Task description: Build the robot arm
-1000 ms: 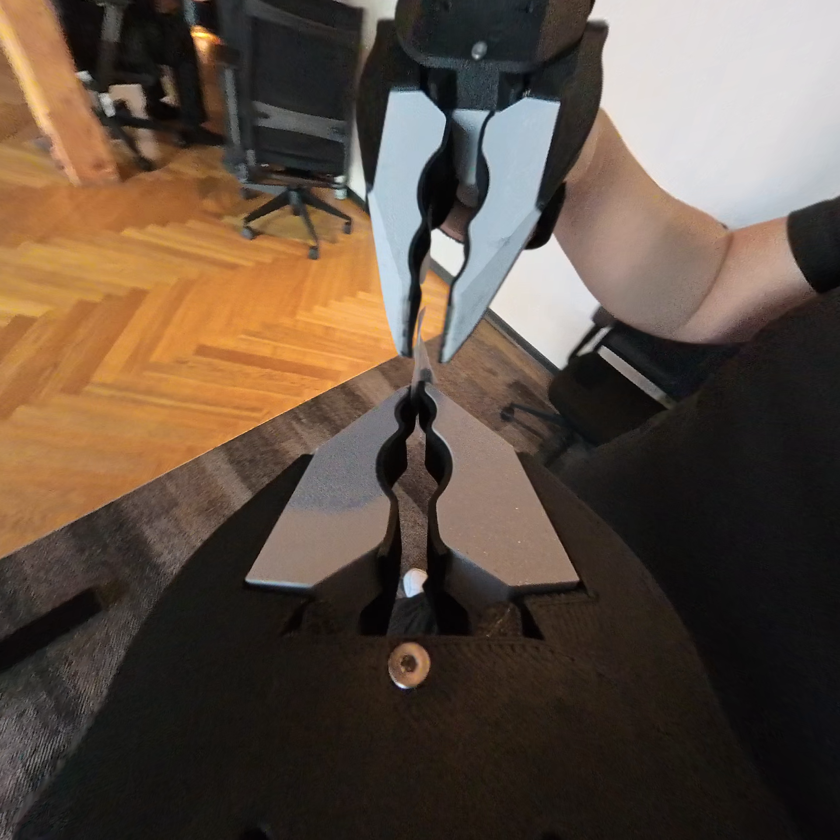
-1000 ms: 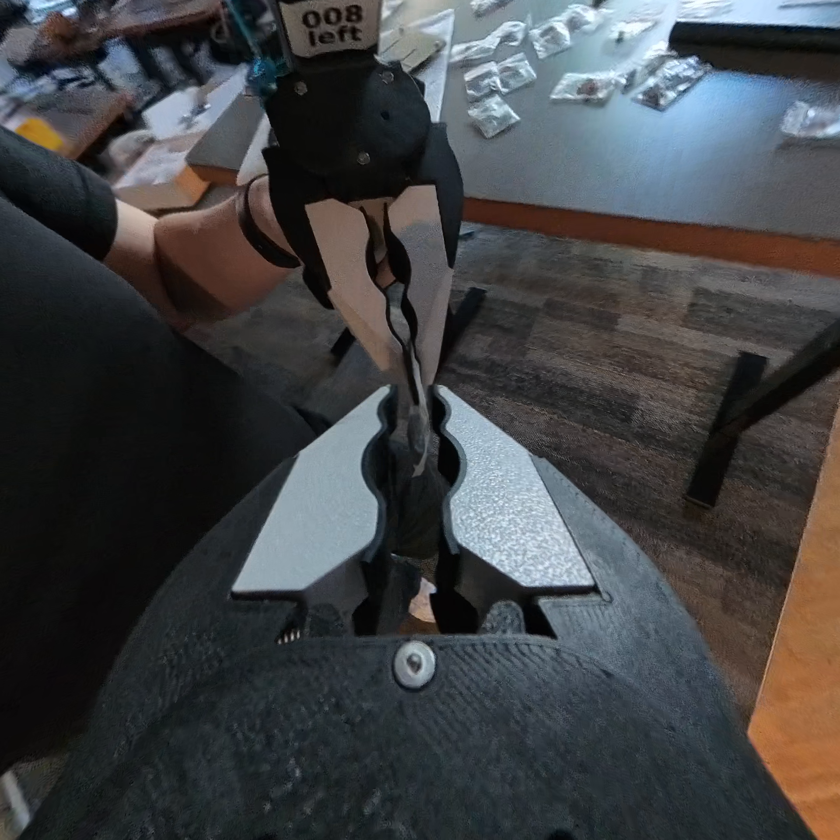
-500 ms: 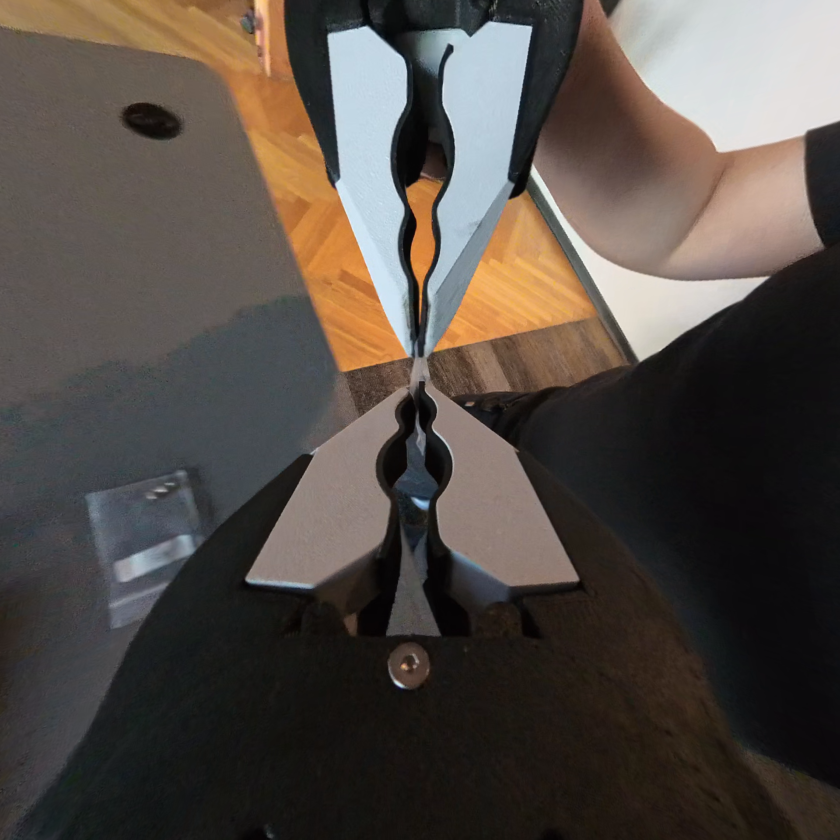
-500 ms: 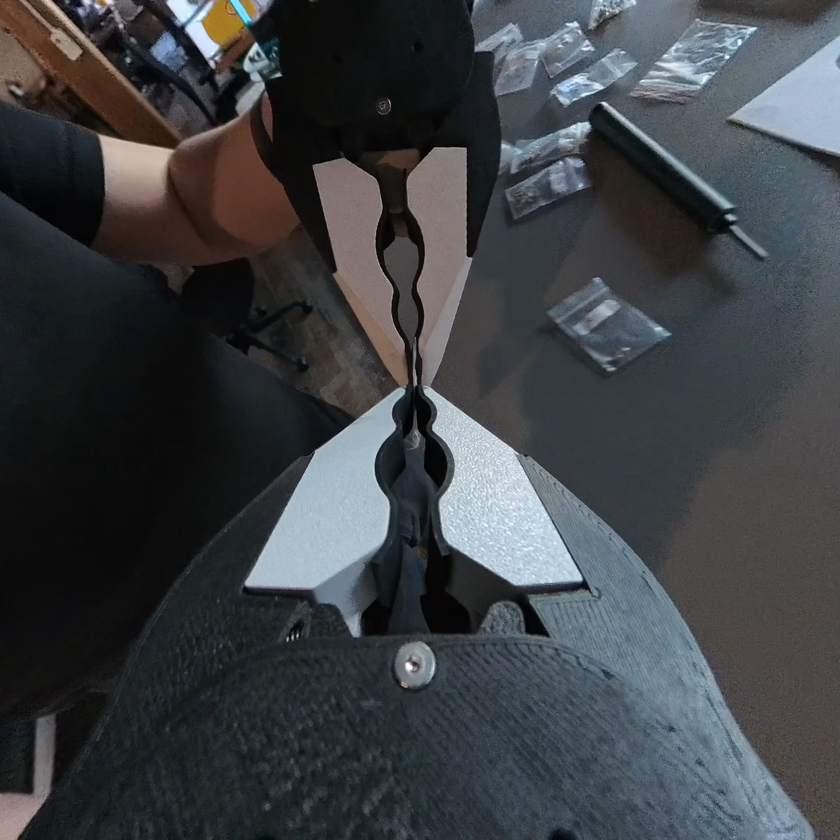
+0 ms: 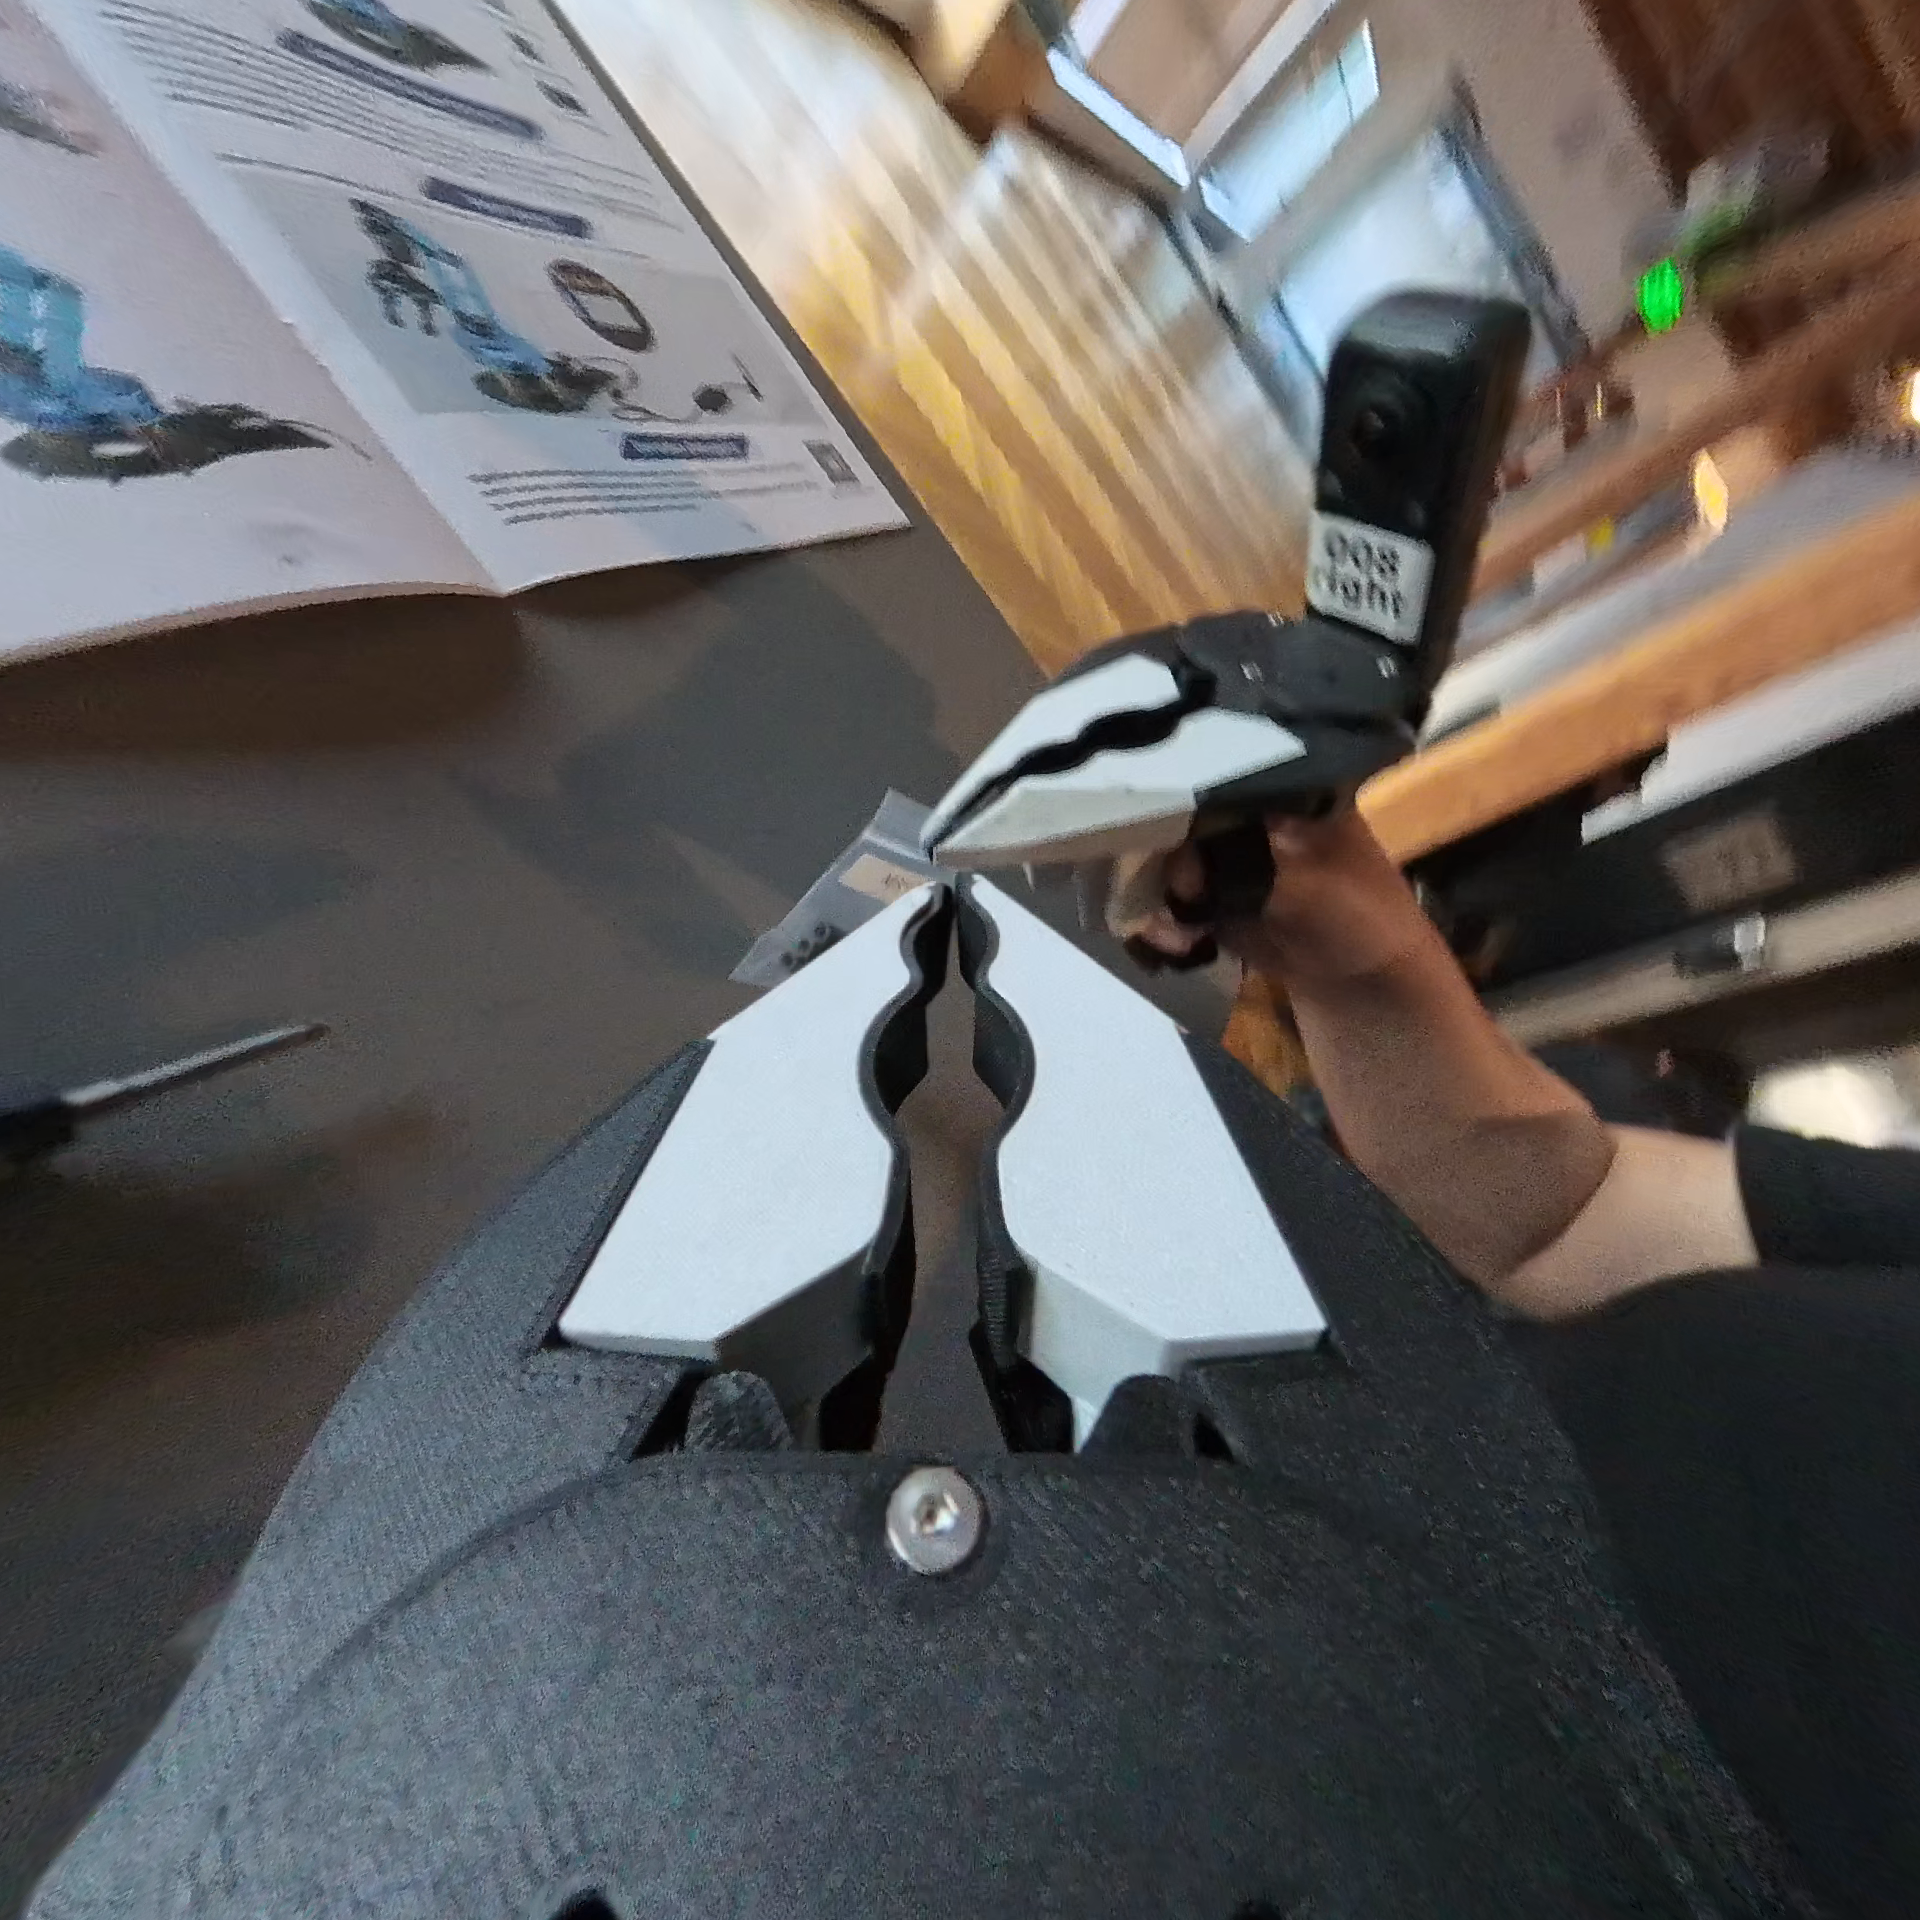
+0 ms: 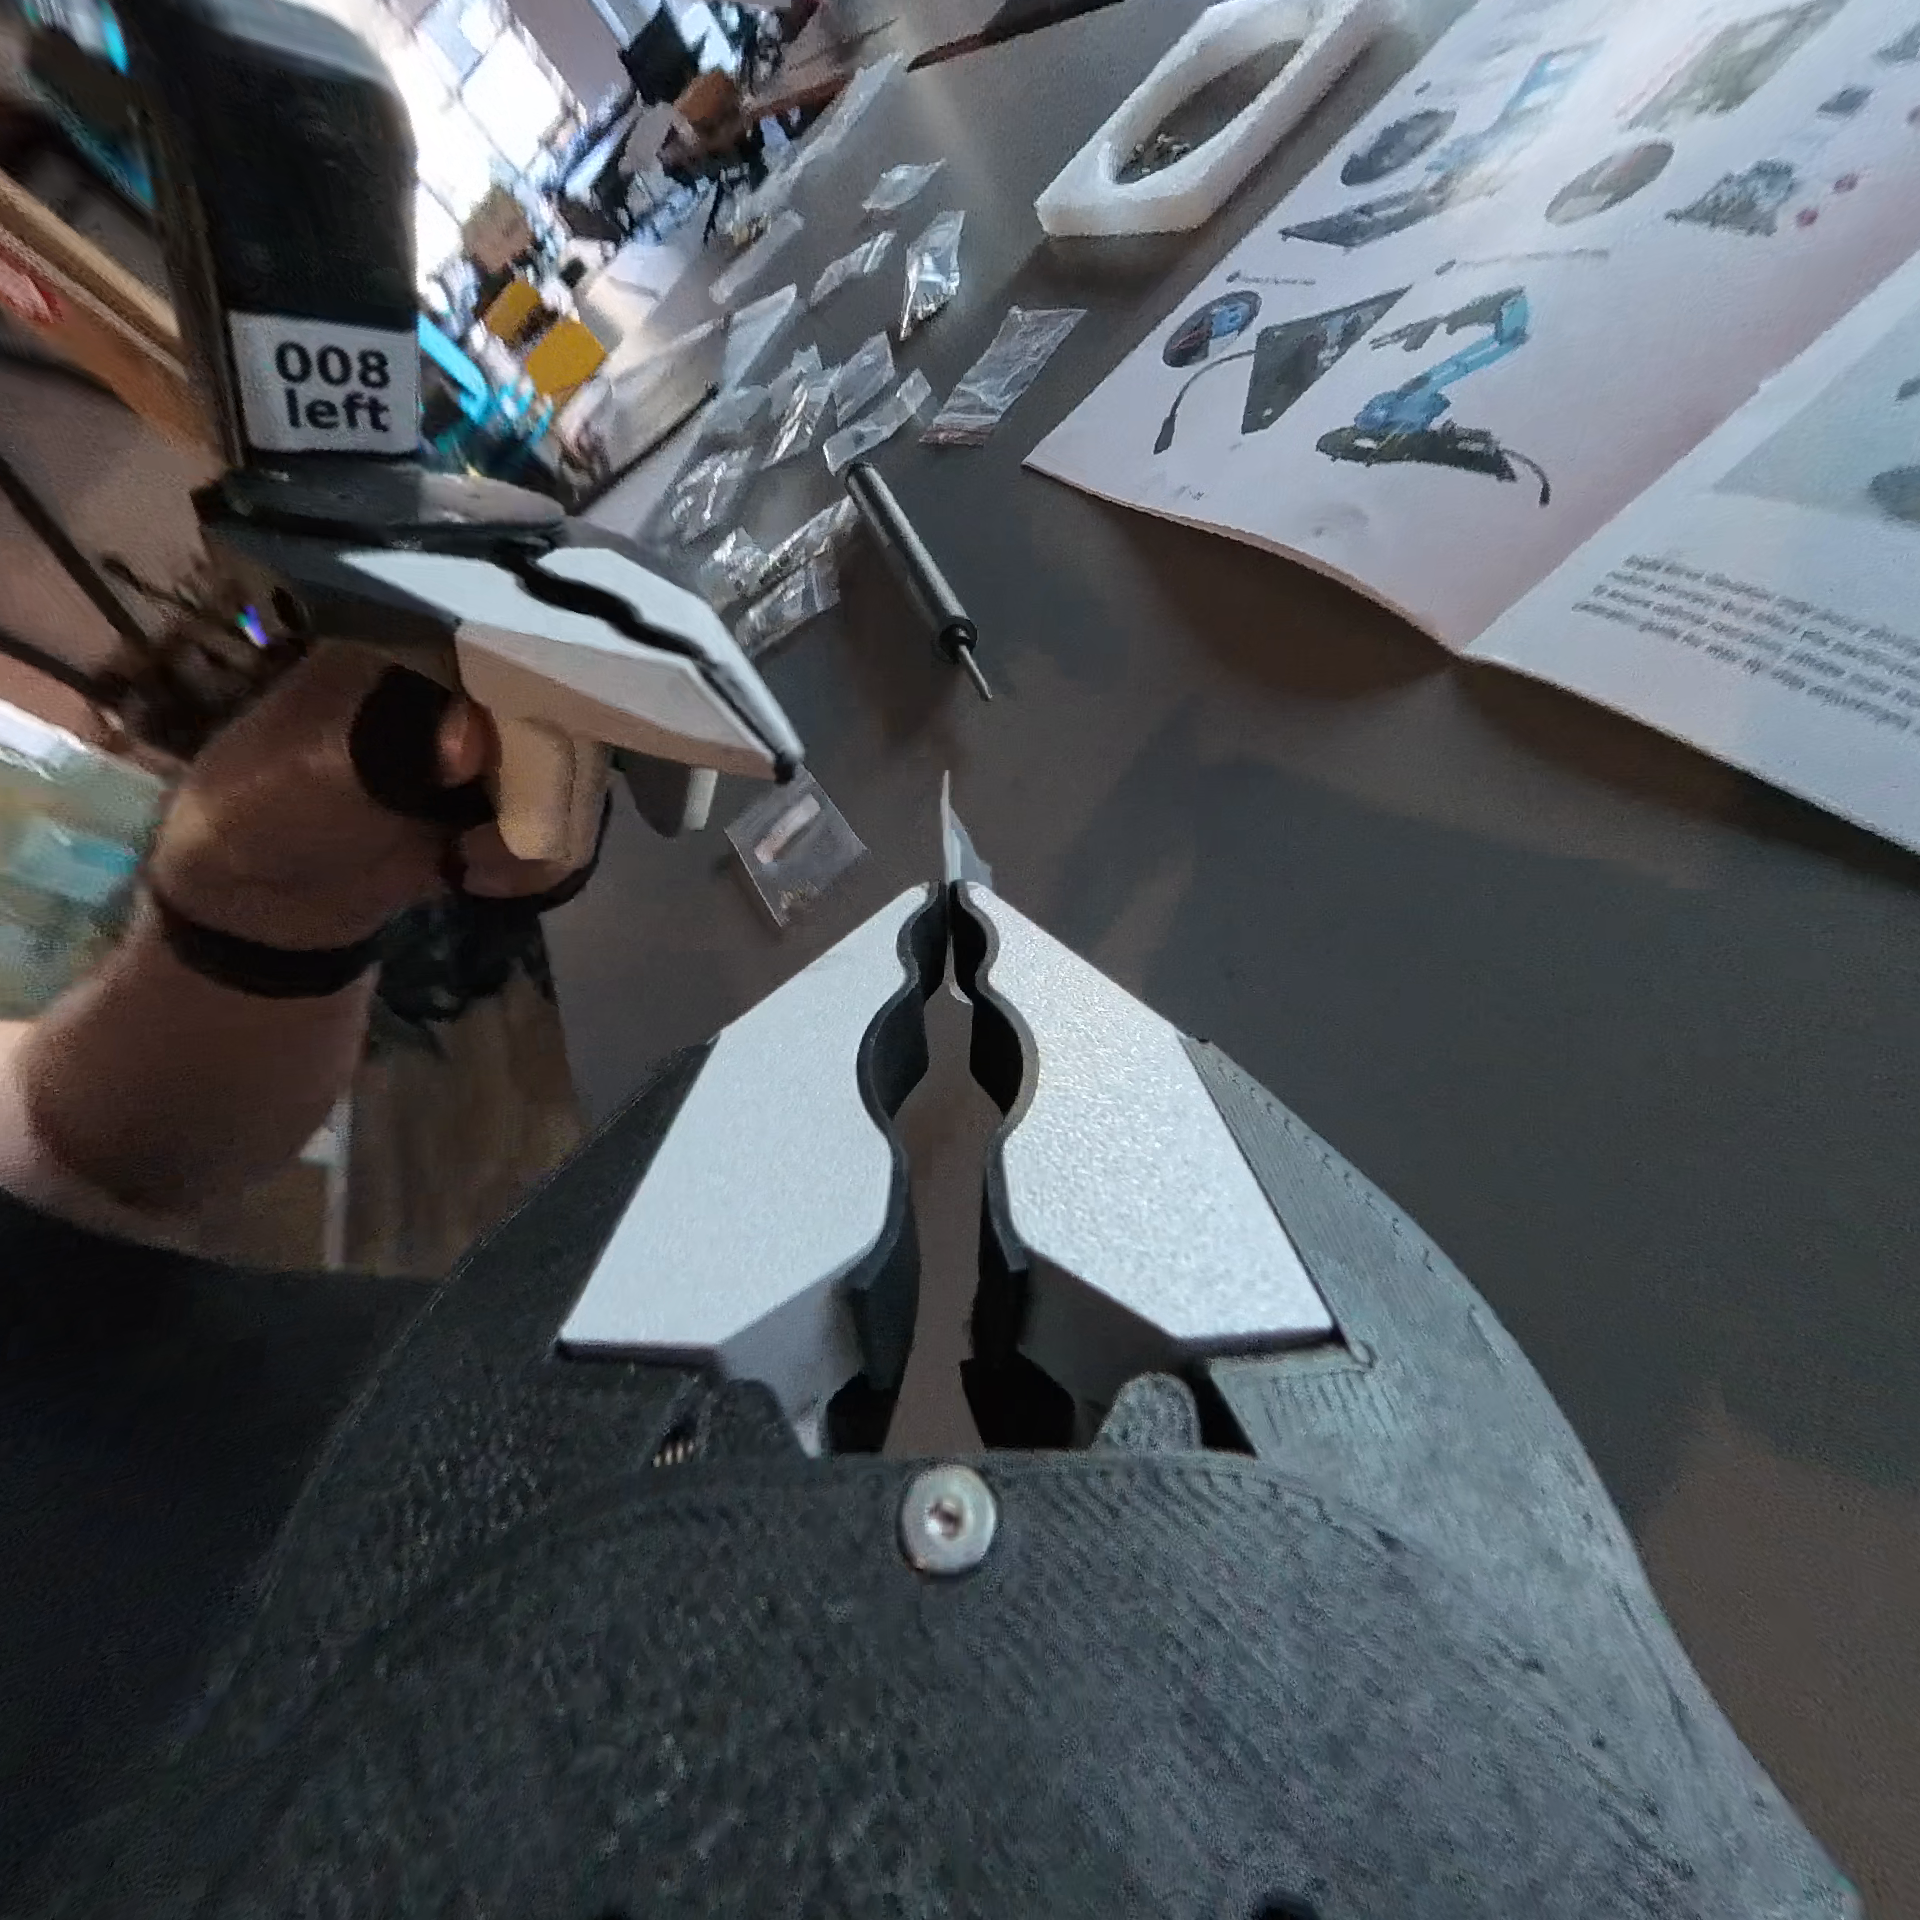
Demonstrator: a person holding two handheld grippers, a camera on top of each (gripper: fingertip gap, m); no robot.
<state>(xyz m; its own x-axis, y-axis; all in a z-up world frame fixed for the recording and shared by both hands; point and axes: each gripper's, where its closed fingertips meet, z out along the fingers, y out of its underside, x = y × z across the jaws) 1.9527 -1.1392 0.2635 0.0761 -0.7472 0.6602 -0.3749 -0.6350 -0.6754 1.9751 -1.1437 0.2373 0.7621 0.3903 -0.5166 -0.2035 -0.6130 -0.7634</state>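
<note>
My right gripper (image 6: 948,888) is shut on a small clear plastic bag (image 6: 945,831), which I see edge-on as a thin sliver sticking up from the fingertips. In the left wrist view the same bag (image 5: 842,914) shows flat-on, with a pale label and small dark parts, at the right gripper's tips (image 5: 935,847). My left gripper (image 5: 951,902) is shut, and nothing shows between its pads. In the right wrist view it (image 6: 781,767) stands a little to the left of the held bag and does not touch it. Both grippers hang over a dark grey table (image 6: 1351,935).
A second small bag (image 6: 795,847) lies on the table under the left gripper. A black screwdriver-like tool (image 6: 909,561) and several more clear bags (image 6: 831,384) lie farther back. An open printed booklet (image 6: 1507,364) and a white tray (image 6: 1195,135) lie at the right. The tips of one gripper are about 4 centimetres away from the tips of the other.
A second ago my right gripper was open around the bag, then it shut on it. Both grippers pinched the bag tip to tip; now the left stands apart and the right keeps it. Both moved over the table.
</note>
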